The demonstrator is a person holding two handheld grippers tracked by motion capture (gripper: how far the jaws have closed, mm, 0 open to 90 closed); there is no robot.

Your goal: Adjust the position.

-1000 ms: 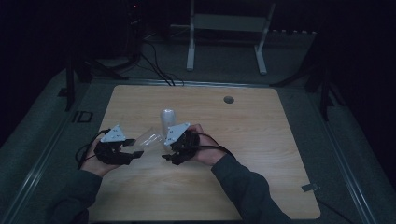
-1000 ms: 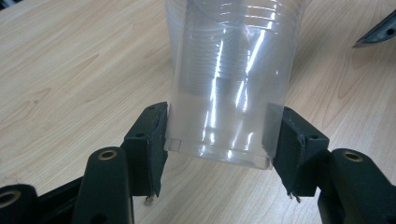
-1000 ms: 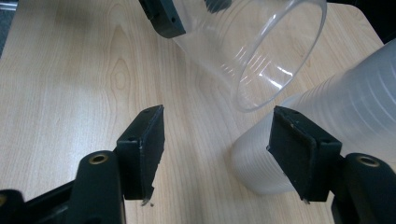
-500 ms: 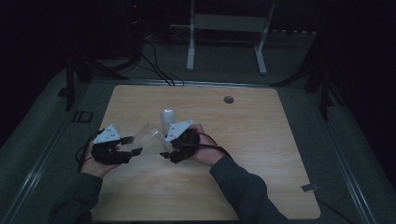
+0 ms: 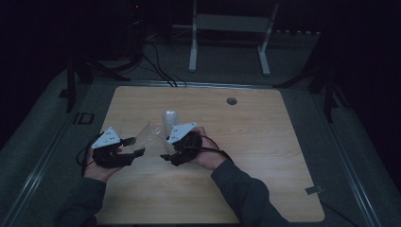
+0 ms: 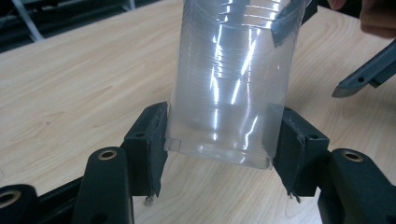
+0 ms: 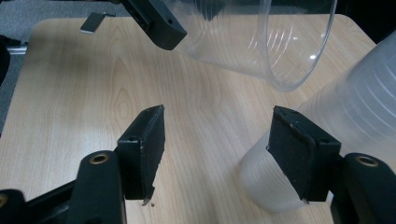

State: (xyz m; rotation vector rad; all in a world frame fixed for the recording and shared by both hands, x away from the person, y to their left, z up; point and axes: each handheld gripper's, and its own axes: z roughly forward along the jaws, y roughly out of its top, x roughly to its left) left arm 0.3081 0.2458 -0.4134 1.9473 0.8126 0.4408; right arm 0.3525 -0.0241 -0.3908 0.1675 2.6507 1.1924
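Left hand-held gripper (image 5: 134, 147) is clamped on a clear cup (image 5: 151, 137), one pad on each side of the cup's base. In the left gripper view the two black pads press the cup wall just above the bottom, and the cup runs away from the camera with its ribbed wall catching the light. From above, the cup is off the bench (image 5: 265, 165), tilted, with its mouth up and toward the right hand-held gripper (image 7: 217, 140). It hangs over the left half of the bench, nearer the front edge than the back.

The right hand-held gripper sits just right of the cup, pointing at it. Its jaws stand a moderate way apart and grip nothing; bare wood shows between the pads. In the right gripper view the clear cup's open rim hangs above and beyond those jaws, with one jaw of the left hand-held gripper dark against its side.

A frosted cup (image 5: 169, 119) stands upright on the bench just behind the right hand-held gripper, about midway between the front and back edges. In the right gripper view it is behind one of that gripper's pads, outside the gap; I cannot tell whether the pad touches it.

A small round hole (image 5: 231, 100) lies near the bench's back edge, well apart from the cups.
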